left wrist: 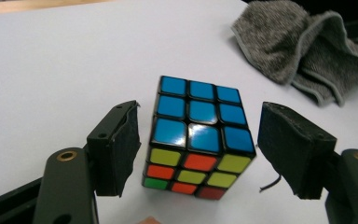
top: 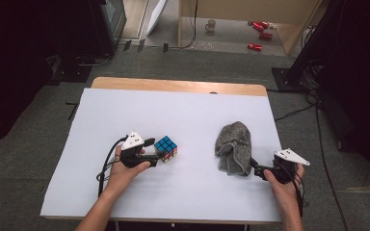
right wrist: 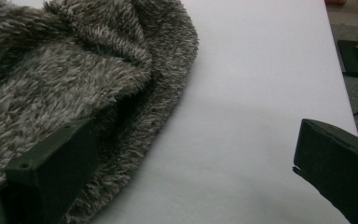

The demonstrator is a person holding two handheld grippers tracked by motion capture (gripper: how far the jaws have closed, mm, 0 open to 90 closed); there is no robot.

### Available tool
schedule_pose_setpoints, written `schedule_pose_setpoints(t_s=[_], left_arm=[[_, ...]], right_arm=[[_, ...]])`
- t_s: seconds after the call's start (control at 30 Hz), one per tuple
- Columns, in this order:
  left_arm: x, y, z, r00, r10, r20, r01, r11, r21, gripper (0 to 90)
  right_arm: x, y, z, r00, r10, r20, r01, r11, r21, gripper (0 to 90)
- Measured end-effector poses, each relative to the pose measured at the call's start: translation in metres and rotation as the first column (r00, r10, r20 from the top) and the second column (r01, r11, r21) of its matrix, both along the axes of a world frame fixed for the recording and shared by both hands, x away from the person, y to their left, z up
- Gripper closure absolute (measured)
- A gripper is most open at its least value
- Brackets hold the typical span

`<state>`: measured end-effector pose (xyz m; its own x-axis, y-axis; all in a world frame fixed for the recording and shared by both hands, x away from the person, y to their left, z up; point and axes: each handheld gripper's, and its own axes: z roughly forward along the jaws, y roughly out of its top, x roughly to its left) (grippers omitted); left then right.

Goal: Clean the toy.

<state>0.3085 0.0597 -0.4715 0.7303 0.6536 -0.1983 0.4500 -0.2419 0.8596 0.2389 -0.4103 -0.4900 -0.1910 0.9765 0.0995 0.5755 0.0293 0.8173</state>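
A Rubik's cube (top: 166, 148) with a blue top face rests on the white table (top: 183, 115), left of centre. My left gripper (top: 150, 154) is open, its jaws standing on either side of the cube (left wrist: 198, 140) with small gaps, not touching it. A crumpled grey towel (top: 234, 147) lies right of centre. My right gripper (top: 255, 168) is open at the towel's near right edge; one jaw lies over the fluffy fabric (right wrist: 74, 93), the other over bare table.
The table's wooden far edge (top: 178, 85) shows beyond the white sheet. On the floor behind stand a mug (top: 211, 25) and red cans (top: 260, 26). Dark equipment and cables flank both sides. Bare white surface lies between cube and towel.
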Motion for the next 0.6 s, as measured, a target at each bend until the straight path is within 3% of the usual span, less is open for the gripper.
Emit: schedule_pose_setpoints(t_s=[0.17, 0.3, 0.6], left_arm=[[0.0067, 0.0025, -0.0028, 0.9974, 0.047, -0.054, -0.048, 0.9987, -0.016, 30.4], [0.0060, 0.0015, -0.0025, 0.9972, 0.021, -0.071, -0.022, 0.9996, -0.015, 32.1], [0.0048, 0.0022, -0.0006, 0.9979, 0.046, -0.045, -0.045, 0.9989, 0.013, 31.9]], right_arm=[[0.0001, 0.0006, -0.0019, 1.0000, 0.001, -0.002, -0.001, 1.000, 0.000, 0.0], [0.0002, 0.0016, -0.0027, 1.0000, 0.003, -0.007, -0.003, 1.000, -0.005, 0.0], [-0.0008, 0.0033, -0.0036, 0.9999, 0.008, -0.008, -0.008, 1.000, -0.009, 0.0]])
